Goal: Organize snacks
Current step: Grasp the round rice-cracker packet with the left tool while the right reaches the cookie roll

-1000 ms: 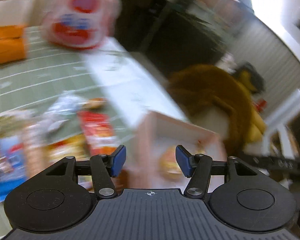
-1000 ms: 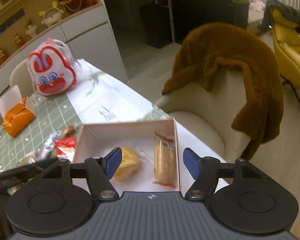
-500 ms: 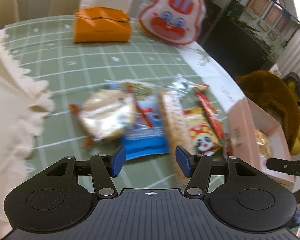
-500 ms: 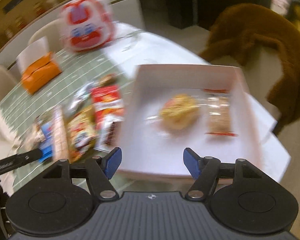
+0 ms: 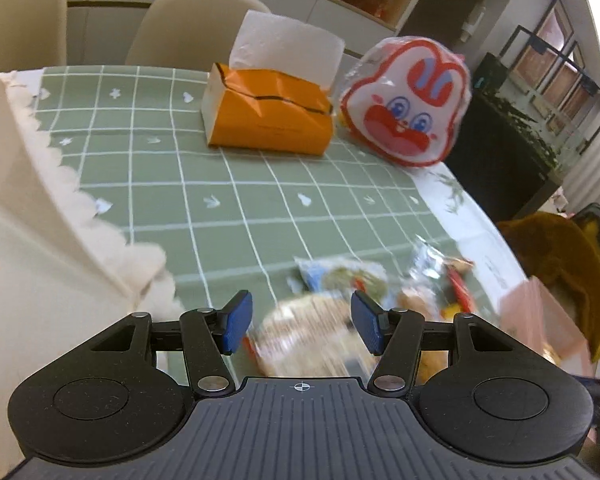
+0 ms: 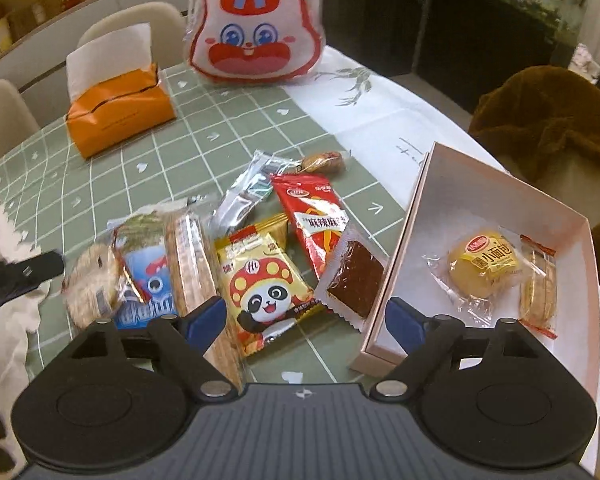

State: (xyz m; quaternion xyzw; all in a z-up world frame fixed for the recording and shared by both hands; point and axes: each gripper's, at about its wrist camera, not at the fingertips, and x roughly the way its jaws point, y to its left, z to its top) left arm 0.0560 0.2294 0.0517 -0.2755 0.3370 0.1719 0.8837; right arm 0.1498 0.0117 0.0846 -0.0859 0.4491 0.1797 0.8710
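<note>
1. Right wrist view: the counter (image 6: 236,128) wears a green grid-patterned cloth, with a white cloth along its far right edge; the widest bare green stretch lies between the snack pile and the far items.
2. A pink open cardboard box (image 6: 404,240) sits at the right, near the counter's right edge, its left wall just beside the snack pile.
3. A rabbit-face plastic bag in red and white (image 6: 256,24) stands at the far edge, with an orange tissue pack (image 6: 116,112) to its left.
4. Inside the box lie a round yellow wrapped bun (image 6: 482,268) and, against the right wall, a clear-wrapped biscuit bar (image 6: 538,284).
5. On the green cloth left of the box, the loose snacks crowd together: a yellow panda-print packet (image 6: 264,280), a red sachet (image 6: 316,216), a dark brown slab in clear wrap (image 6: 354,276) resting near the box wall, a long cracker sleeve (image 6: 192,256), a blue packet (image 6: 148,284) and a round rice cake (image 6: 90,280).
6. The right gripper (image 6: 304,318) hovers over the near edge of the pile; its fingers have just been opening and stand wide, nothing pressed between them.
7. Left wrist view: the left gripper (image 5: 302,328) has its fingers apart above the blurred rice cake, gripping nothing.
</note>
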